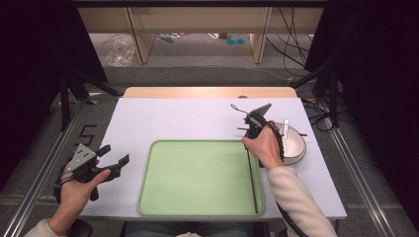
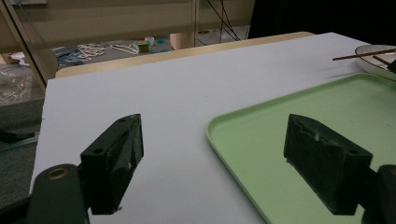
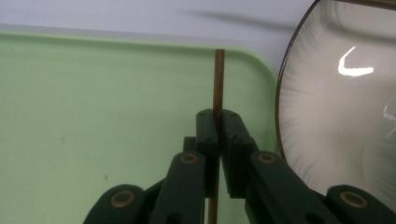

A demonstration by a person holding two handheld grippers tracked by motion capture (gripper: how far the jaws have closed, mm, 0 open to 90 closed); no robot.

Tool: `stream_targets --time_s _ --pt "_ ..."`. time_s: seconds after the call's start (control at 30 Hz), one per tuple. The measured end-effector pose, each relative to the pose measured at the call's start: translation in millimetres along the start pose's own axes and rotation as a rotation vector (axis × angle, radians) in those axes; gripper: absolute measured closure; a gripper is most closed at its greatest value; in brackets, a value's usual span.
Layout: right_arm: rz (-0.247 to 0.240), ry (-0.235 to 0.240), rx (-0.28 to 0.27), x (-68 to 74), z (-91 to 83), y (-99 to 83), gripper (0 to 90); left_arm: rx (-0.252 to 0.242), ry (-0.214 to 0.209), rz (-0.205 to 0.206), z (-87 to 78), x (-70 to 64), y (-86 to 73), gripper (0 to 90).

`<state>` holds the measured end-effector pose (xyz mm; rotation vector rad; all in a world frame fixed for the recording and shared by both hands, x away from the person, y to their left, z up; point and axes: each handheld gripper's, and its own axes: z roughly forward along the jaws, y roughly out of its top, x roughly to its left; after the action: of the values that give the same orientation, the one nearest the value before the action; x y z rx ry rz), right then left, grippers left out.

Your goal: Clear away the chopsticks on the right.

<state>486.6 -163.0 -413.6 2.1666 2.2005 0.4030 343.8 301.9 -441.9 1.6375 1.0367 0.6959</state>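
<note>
A thin brown chopstick (image 1: 252,182) runs along the right side of the green tray (image 1: 197,177), from its far right corner toward its near edge. My right gripper (image 1: 248,139) is shut on the far end of it. In the right gripper view the jaws (image 3: 217,116) pinch the chopstick (image 3: 218,79) upright between them, above the tray (image 3: 93,116). My left gripper (image 1: 116,154) is held open over the white table left of the tray. Its jaws (image 2: 215,126) stand wide apart with nothing between them.
A white bowl (image 1: 296,145) stands just right of the tray, close to my right hand, with a white spoon (image 1: 286,127) in it and another chopstick (image 2: 355,56) across its rim. The white tabletop (image 1: 178,118) ends at a wooden strip at the back.
</note>
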Motion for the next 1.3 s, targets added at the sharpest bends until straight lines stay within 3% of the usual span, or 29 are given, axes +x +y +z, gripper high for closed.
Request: stream_targets --time_s 0.2,0.23,0.4,0.57,0.63,0.67,0.73,0.77,0.83,0.93,1.0,1.3 --pt "0.003 -0.009 0.007 0.1 3.1 0.2 87.1 0.000 -0.001 -0.002 0.1 -0.1 -0.1 20.0" --pt "-0.018 -0.004 0.008 -1.5 4.4 -0.1 86.3 0.000 -0.001 -0.002 0.0 0.0 -0.1 20.0" --pt "0.002 -0.018 0.039 -2.1 7.5 -0.4 83.5 -0.001 -0.001 -0.003 0.0 -0.1 0.0 20.0" --pt "-0.063 -0.021 -0.004 -1.8 -1.0 0.8 80.2 -0.001 0.000 -0.004 -0.1 -0.3 -0.1 20.0" --pt "-0.142 -0.018 -0.042 -2.6 -6.0 2.6 78.3 -0.002 0.000 -0.005 0.1 -0.3 -0.1 20.0" --pt "-0.229 -0.018 -0.086 -4.5 -8.2 4.8 77.2 -0.001 -0.001 -0.004 0.3 -0.3 -0.2 20.0" --pt "-0.449 -0.055 -0.163 -5.3 -14.3 9.9 71.7 0.001 -0.001 -0.002 0.3 -0.4 -0.2 20.0" --pt "-0.626 -0.106 -0.215 -6.3 -15.3 16.0 66.7 0.001 0.000 -0.003 0.2 -0.5 -0.1 20.0" --pt "-0.844 -0.189 -0.212 -6.9 -14.2 25.0 61.6 0.000 0.001 -0.003 0.0 -0.4 -0.1 19.9" --pt "-1.045 -0.251 -0.178 -7.8 -7.7 35.1 62.9 0.002 0.001 -0.003 0.1 0.1 -0.3 20.0" --pt "-1.124 -0.283 -0.131 -5.0 0.3 37.3 63.5 0.002 0.001 -0.004 0.1 0.3 -0.3 20.0" --pt "-1.220 -0.322 -0.131 -1.6 22.7 47.5 65.6 0.002 0.002 -0.004 -0.2 0.3 -0.3 20.0"
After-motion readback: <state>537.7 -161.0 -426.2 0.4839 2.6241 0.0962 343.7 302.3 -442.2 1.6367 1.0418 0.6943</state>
